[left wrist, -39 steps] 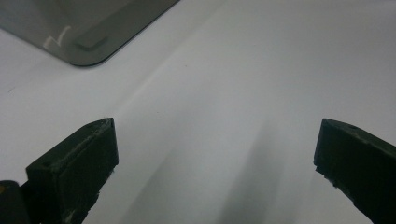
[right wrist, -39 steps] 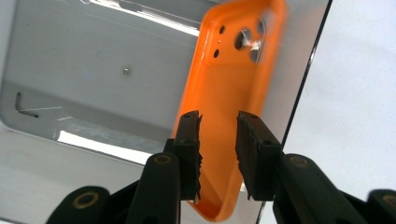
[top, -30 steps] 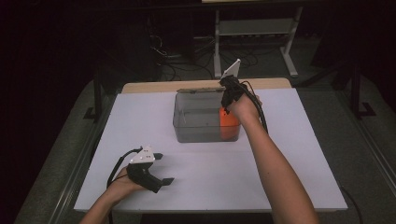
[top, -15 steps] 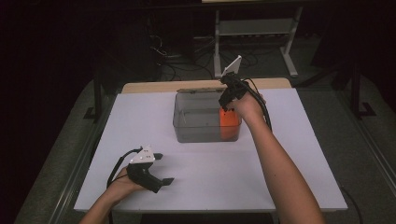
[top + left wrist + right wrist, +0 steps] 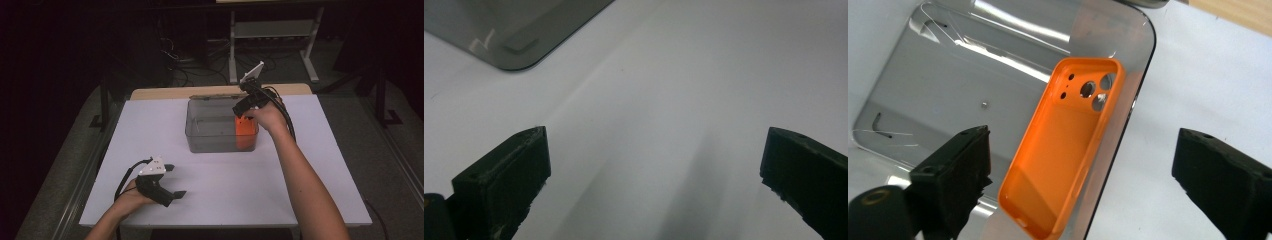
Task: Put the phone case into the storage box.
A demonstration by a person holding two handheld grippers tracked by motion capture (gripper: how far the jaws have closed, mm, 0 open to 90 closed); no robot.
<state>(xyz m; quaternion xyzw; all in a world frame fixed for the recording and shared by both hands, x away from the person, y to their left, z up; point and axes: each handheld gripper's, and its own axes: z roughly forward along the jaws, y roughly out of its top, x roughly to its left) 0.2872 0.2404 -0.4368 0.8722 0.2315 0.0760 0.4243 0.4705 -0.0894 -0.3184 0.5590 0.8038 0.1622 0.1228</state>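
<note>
Your right gripper (image 5: 1080, 165), jaws just opened wide, has let the orange plastic phone case (image 5: 1063, 145) go into the clear rectangular bin (image 5: 200, 135); lift straight out next.

The high view is dim around its edges, the room nearly black, while the table (image 5: 150, 135) is lit evenly from above. The bin (image 5: 923, 75) shows streaks of glare in the right gripper view. Soft shadows cross the left gripper view, its jaws blurred.
</note>
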